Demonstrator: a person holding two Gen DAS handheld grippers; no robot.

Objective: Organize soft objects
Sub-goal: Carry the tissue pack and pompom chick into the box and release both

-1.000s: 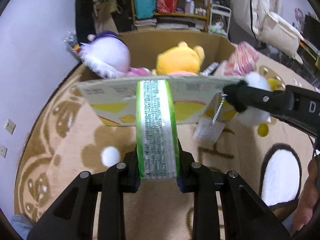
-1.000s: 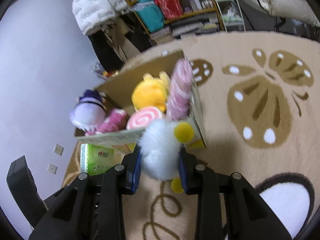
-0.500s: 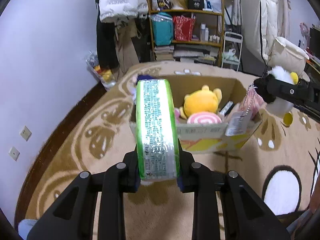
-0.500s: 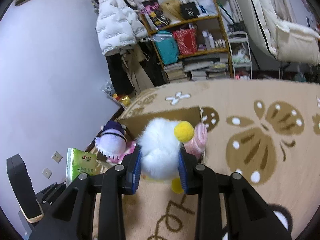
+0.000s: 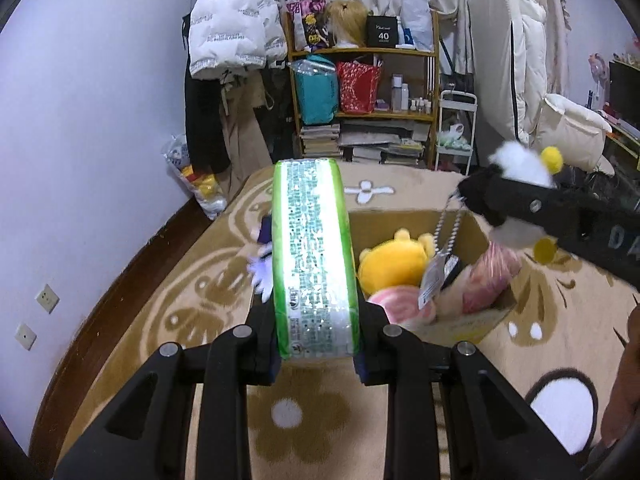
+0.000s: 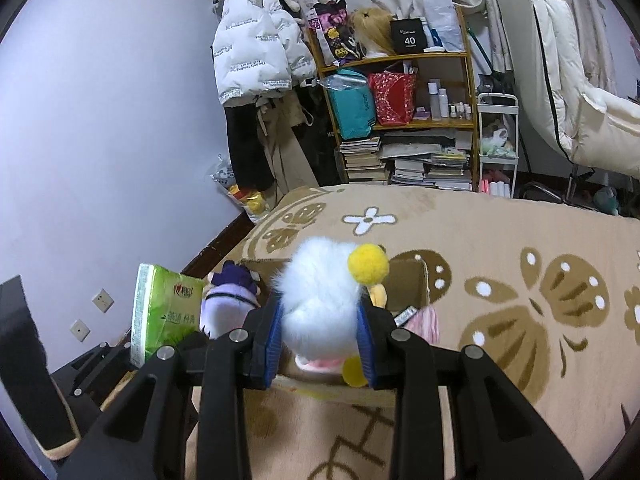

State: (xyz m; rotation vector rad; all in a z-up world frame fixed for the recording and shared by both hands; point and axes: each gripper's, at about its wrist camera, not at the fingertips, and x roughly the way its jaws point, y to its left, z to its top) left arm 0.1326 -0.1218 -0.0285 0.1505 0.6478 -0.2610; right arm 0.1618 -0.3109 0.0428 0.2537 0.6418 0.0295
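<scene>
My left gripper [image 5: 316, 344] is shut on a green tissue pack [image 5: 312, 256], held upright above the near left of the cardboard box [image 5: 472, 328]. The pack also shows in the right wrist view [image 6: 166, 312]. My right gripper [image 6: 320, 340] is shut on a white fluffy duck plush [image 6: 320, 304] with yellow pom-poms, held above the box [image 6: 412, 280]; its chain and tag [image 5: 436, 280] hang down. In the box lie a yellow bear plush [image 5: 394, 266], a pink swirl plush [image 5: 400, 308], a pink roll [image 5: 490, 280] and a purple plush [image 6: 230, 300].
The box stands on a beige patterned rug [image 6: 500, 260]. A purple wall [image 5: 100, 120] runs along the left. A shelf [image 6: 400, 120] with bags and books, a hanging white jacket [image 6: 256, 40] and a white cart [image 5: 456, 132] stand beyond the rug.
Both grippers have risen and tilted up with their loads. The box now sits lower and farther in both views, and more of the room shows.
</scene>
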